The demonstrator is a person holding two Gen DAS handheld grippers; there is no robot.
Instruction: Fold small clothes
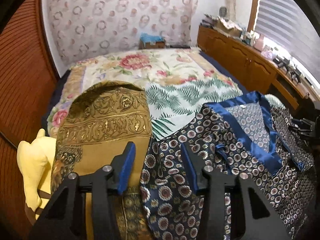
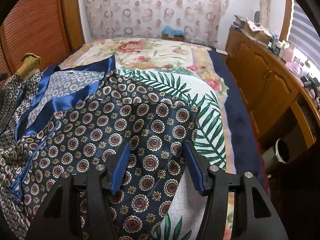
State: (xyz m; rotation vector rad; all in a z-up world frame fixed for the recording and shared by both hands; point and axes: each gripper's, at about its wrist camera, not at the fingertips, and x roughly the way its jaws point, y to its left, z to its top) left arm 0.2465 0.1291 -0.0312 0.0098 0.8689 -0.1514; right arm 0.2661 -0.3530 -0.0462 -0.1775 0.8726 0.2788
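A navy satin garment with round medallion print and a shiny blue collar band (image 1: 258, 146) lies spread on the bed, over a white cloth with green palm leaves (image 1: 176, 100). It fills the left and middle of the right wrist view (image 2: 112, 128). My left gripper (image 1: 158, 150) is open just above the garment's left part, beside a gold patterned cloth (image 1: 106, 120). My right gripper (image 2: 157, 147) is open above the garment's right sleeve, next to the palm-leaf cloth (image 2: 208, 124). Neither holds anything.
A pale yellow cloth (image 1: 36, 164) lies at the far left. A floral blanket (image 1: 140, 66) covers the bed behind. A wooden cabinet (image 2: 264, 76) with clutter runs along the right. A dark round bin (image 2: 280, 152) stands on the floor at right.
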